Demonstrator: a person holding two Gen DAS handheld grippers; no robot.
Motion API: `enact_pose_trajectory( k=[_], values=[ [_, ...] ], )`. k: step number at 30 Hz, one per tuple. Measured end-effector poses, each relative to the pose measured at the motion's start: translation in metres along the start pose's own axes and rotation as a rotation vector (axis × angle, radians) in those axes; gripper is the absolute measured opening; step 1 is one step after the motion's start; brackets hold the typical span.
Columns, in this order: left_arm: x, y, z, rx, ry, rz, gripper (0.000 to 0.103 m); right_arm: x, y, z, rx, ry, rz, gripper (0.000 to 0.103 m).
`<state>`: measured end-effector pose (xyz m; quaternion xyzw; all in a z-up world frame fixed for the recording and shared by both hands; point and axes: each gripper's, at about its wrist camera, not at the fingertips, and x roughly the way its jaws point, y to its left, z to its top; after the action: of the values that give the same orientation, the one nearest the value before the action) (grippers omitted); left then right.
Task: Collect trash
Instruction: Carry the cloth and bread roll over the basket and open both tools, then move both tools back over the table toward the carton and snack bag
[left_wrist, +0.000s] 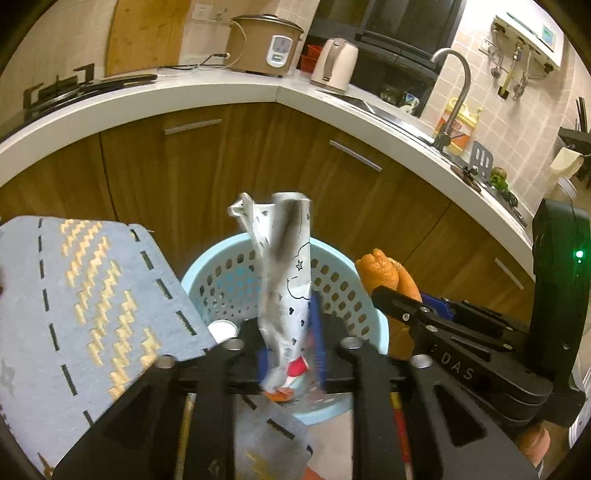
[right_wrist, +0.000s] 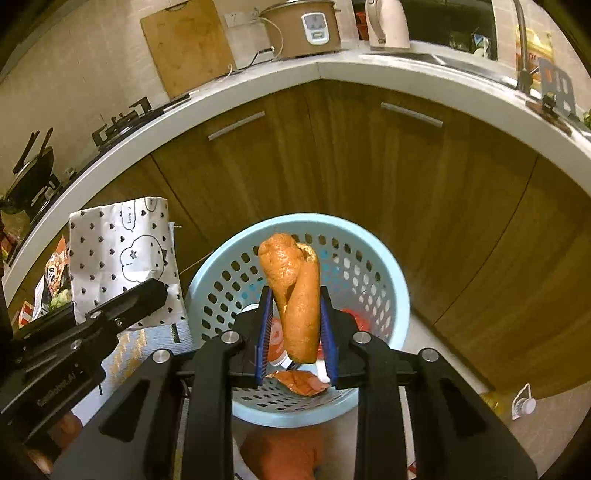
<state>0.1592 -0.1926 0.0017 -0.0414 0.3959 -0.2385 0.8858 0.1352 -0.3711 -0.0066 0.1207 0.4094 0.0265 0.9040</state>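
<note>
A light blue perforated basket (left_wrist: 369, 317) stands on the floor below both grippers. My left gripper (left_wrist: 288, 332) is over it. A crumpled white wrapper with black hearts (left_wrist: 284, 266) stands between its blue pads, blurred at its lower end and not pinched. In the right wrist view that wrapper (right_wrist: 122, 251) shows at the left beside the left gripper's black finger (right_wrist: 140, 295). My right gripper (right_wrist: 295, 295) is shut on an orange-brown piece of bread (right_wrist: 295, 295) above the basket's (right_wrist: 400, 295) opening. Red and orange scraps (right_wrist: 303, 384) lie inside.
A blue-grey mat with a gold zigzag pattern (left_wrist: 92, 295) lies left of the basket. Brown cabinet doors (right_wrist: 369, 166) rise right behind it, under a white counter (left_wrist: 221, 92) with a rice cooker (left_wrist: 262, 44), a kettle (left_wrist: 334, 62) and a sink tap (left_wrist: 454, 96). A bottle (right_wrist: 517, 404) lies on the floor at the right.
</note>
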Motion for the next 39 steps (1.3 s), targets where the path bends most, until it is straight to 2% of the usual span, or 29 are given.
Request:
enact_pose_trajectory(
  k=[1, 3, 6, 8, 18, 26, 34, 39],
  values=[
    [-0.001, 0.001, 0.0, 0.002, -0.002, -0.001, 0.033, 0.002, 0.0, 0.0, 0.006, 0.008, 0.01, 0.024],
    [-0.002, 0.002, -0.001, 0.009, -0.006, 0.009, 0.037, 0.004, -0.001, 0.0, 0.019, 0.017, 0.029, 0.025],
    [-0.006, 0.006, -0.003, 0.001, -0.01, 0.013, 0.049, 0.005, -0.003, 0.0, 0.033, 0.018, 0.032, 0.03],
    [-0.009, 0.009, -0.004, -0.007, -0.02, 0.013, 0.059, 0.003, -0.004, 0.001, 0.041, 0.011, 0.035, 0.047],
    [-0.031, 0.018, -0.007, -0.033, -0.061, 0.042, 0.059, -0.013, 0.006, 0.004, 0.024, -0.026, 0.051, 0.047],
    [-0.066, 0.04, -0.015, -0.075, -0.115, 0.086, 0.059, -0.025, 0.049, 0.001, -0.081, -0.044, 0.111, 0.047],
    [-0.116, 0.079, -0.023, -0.141, -0.192, 0.175, 0.061, -0.029, 0.098, -0.005, -0.174, -0.046, 0.161, 0.047],
    [-0.16, 0.116, -0.034, -0.213, -0.262, 0.298, 0.069, -0.028, 0.119, -0.01, -0.219, -0.041, 0.173, 0.047]
  ],
)
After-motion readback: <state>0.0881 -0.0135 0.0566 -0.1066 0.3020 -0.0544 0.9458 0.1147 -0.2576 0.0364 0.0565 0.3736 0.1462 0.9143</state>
